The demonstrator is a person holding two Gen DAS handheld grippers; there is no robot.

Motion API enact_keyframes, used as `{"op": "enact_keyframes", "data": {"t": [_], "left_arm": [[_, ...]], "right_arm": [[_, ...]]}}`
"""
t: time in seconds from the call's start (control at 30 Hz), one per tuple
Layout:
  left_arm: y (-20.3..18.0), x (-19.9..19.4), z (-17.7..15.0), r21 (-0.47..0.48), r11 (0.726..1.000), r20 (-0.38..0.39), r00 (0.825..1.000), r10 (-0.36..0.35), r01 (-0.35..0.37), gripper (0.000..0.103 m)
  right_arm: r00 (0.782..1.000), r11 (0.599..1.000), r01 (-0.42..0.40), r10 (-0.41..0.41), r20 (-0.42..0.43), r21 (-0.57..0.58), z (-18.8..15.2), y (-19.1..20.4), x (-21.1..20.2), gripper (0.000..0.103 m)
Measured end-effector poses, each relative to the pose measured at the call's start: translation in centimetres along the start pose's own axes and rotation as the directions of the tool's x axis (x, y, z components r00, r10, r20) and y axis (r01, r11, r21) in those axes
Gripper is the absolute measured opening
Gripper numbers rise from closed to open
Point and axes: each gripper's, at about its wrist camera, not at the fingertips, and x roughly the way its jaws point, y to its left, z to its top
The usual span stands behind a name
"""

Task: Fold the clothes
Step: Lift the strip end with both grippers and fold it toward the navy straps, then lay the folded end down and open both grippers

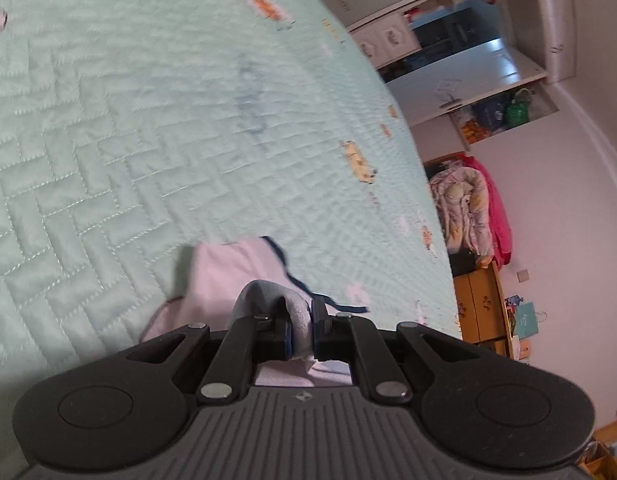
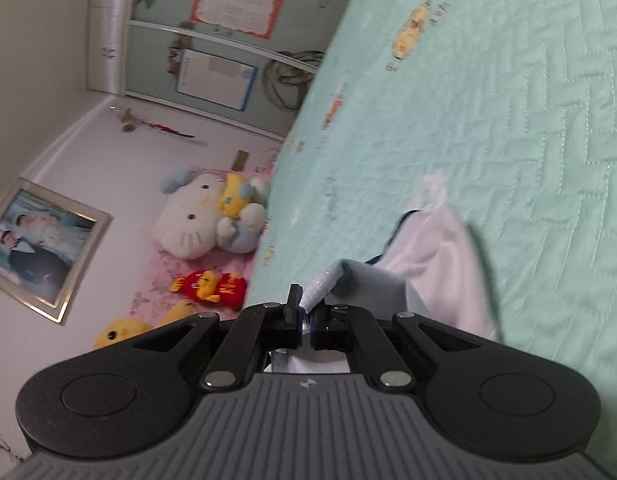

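In the left wrist view, a mint-green quilted bedspread fills the frame from 9 to 1 o'clock, its herringbone stitching blurred. At 6 o'clock the left gripper is clamped narrowly on a pale garment with dark blue trim, which trails onto the bedspread toward 7 o'clock. At 3 o'clock a bundled floral quilt sits on a wooden cabinet.

In the right wrist view, a framed photo hangs at 9 o'clock, plush toys lie near centre, and the bedspread spans 12 to 4 o'clock. The right gripper pinches the garment, which drapes toward 3 o'clock.
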Motion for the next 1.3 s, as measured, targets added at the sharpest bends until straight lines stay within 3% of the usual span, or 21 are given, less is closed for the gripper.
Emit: {"op": "enact_keyframes", "data": {"t": [0.1,0.17,0.2,0.23,0.27,0.33,0.5,0.73,0.93,1.07,1.2,1.3], "left_arm": [[1.0,0.3,0.3,-0.041,0.999,-0.009,1.000,-0.021,0.021,0.011],[1.8,0.4,0.7,-0.101,0.993,-0.022,0.998,-0.062,0.060,0.033],[2.1,0.4,0.9,-0.130,0.988,-0.027,0.996,-0.088,0.084,0.052],[2.3,0.2,1.2,-0.156,0.982,-0.019,0.994,-0.106,0.102,0.064],[2.3,-0.1,1.4,-0.176,0.978,0.011,0.993,-0.115,0.115,0.066],[2.4,-0.9,1.6,-0.197,0.970,0.078,0.988,-0.132,0.145,0.074],[1.9,-3.2,0.3,-0.156,0.978,0.144,0.982,-0.119,0.142,0.074],[0.6,-6.0,-2.8,-0.010,1.000,0.241,0.970,-0.021,0.024,0.074],[-1.9,-4.1,-3.7,0.058,0.998,0.230,0.973,-0.019,0.006,0.074],[-2.0,-2.1,-3.5,0.070,0.997,0.211,0.978,0.006,-0.021,0.074],[-1.4,-0.9,-3.3,0.064,0.997,0.202,0.979,0.035,-0.049,0.074],[-1.1,-0.5,-3.4,0.075,0.995,0.206,0.978,0.042,-0.059,0.074]], "right_arm": [[1.000,1.000,0.019,-0.019,-0.010,0.018,0.8,-1.4,1.6,0.002],[0.999,0.999,0.038,-0.037,-0.009,0.034,1.1,-1.8,2.3,0.004],[0.999,0.998,0.044,-0.044,-0.007,0.046,1.3,-2.0,2.5,0.006],[0.999,0.997,0.046,-0.046,-0.003,0.063,1.5,-2.1,2.7,0.008],[0.999,0.995,0.045,-0.045,0.002,0.084,1.7,-2.3,2.9,0.010],[0.999,0.996,0.025,-0.027,0.023,0.087,2.0,-2.1,2.8,0.023],[0.995,0.998,0.029,-0.035,0.095,0.061,1.6,-1.4,1.4,0.029],[0.981,0.991,0.119,-0.107,0.161,-0.068,0.7,-0.6,-0.9,0.029],[0.967,0.965,0.219,-0.195,0.164,-0.142,0.4,-0.1,-0.6,0.029],[0.942,0.934,0.312,-0.281,0.185,-0.174,0.1,0.0,0.4,0.029],[0.936,0.925,0.334,-0.303,0.181,-0.179,0.2,-1.1,0.6,0.030],[0.945,0.930,0.313,-0.285,0.160,-0.192,0.1,-1.8,1.1,0.025]]}}
